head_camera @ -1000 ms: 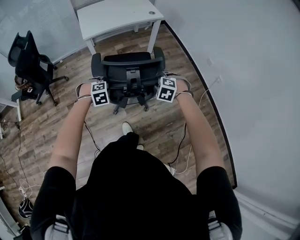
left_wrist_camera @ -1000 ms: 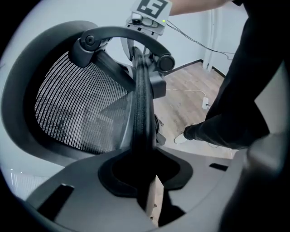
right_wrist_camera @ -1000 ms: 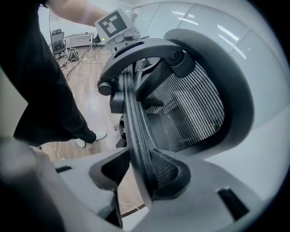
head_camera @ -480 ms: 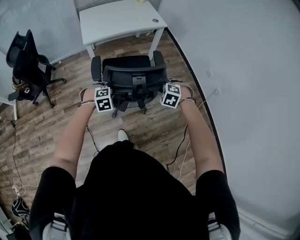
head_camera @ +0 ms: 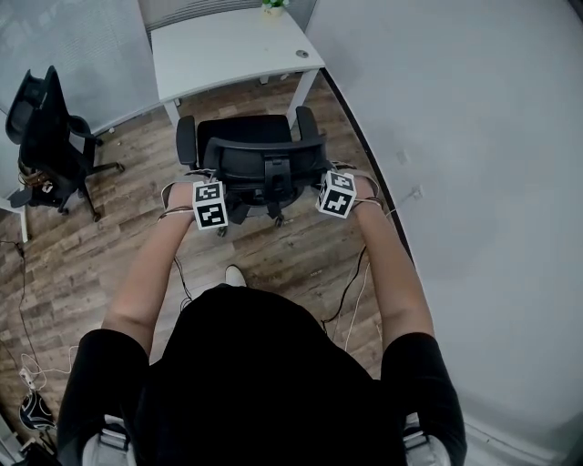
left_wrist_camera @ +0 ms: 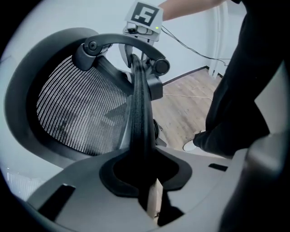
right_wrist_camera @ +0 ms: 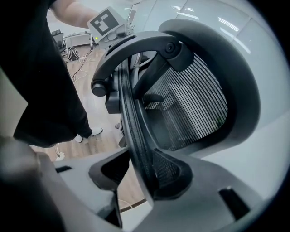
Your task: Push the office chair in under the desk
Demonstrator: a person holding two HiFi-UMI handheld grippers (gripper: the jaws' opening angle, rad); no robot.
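Observation:
The black mesh office chair [head_camera: 260,150] stands with its seat facing the white desk [head_camera: 228,50], its front just short of the desk's near edge. My left gripper [head_camera: 211,193] is at the backrest's left rim and my right gripper [head_camera: 333,187] at its right rim. In the left gripper view the backrest rim [left_wrist_camera: 138,118] runs down between the jaws, and the left gripper [left_wrist_camera: 146,181] is shut on it. In the right gripper view the rim [right_wrist_camera: 133,127] passes between the wide jaws of the right gripper [right_wrist_camera: 136,181] and lies against one side, with a gap on the other.
A wall [head_camera: 474,136] runs close along the chair's right side. A second black chair [head_camera: 46,118] stands at the left. Cables [head_camera: 357,282] trail over the wooden floor by the person's feet. A small plant [head_camera: 273,5] sits at the desk's far edge.
The chair has rolled forward toward the desk with both grippers on its backrest. The person has stepped forward behind it.

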